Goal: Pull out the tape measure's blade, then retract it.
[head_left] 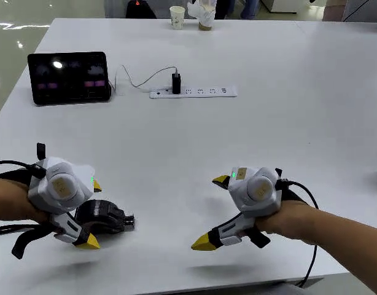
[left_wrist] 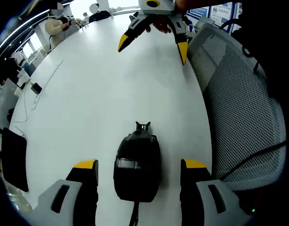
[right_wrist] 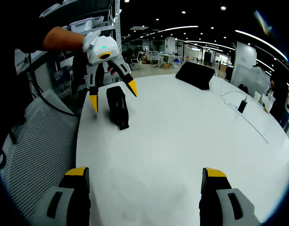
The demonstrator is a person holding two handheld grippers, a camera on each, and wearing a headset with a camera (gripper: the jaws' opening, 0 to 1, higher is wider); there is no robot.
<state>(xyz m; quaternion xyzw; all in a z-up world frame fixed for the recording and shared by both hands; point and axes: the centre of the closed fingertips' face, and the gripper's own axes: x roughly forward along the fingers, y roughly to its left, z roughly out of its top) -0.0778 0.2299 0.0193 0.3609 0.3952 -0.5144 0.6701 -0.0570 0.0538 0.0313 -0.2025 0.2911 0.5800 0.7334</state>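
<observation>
A black tape measure (head_left: 104, 216) lies on the white table (head_left: 194, 135) near its front left edge, blade tip pointing right. My left gripper (head_left: 93, 212) is open and straddles it; the case (left_wrist: 137, 164) sits between the yellow-tipped fingers (left_wrist: 85, 165), not touching them. The blade's hook (left_wrist: 143, 125) is at the case mouth, with the blade wound in. My right gripper (head_left: 213, 212) is open and holds nothing, a little to the right of the tape measure. From the right gripper view, the tape measure (right_wrist: 117, 106) lies ahead under the left gripper (right_wrist: 112, 94).
A dark tablet (head_left: 69, 77) stands at the back left. A white power strip (head_left: 193, 92) with a black plug and cable lies mid-table. Paper cups (head_left: 177, 17) stand at the far edge. A mesh chair (left_wrist: 238, 94) is beside the table's near edge.
</observation>
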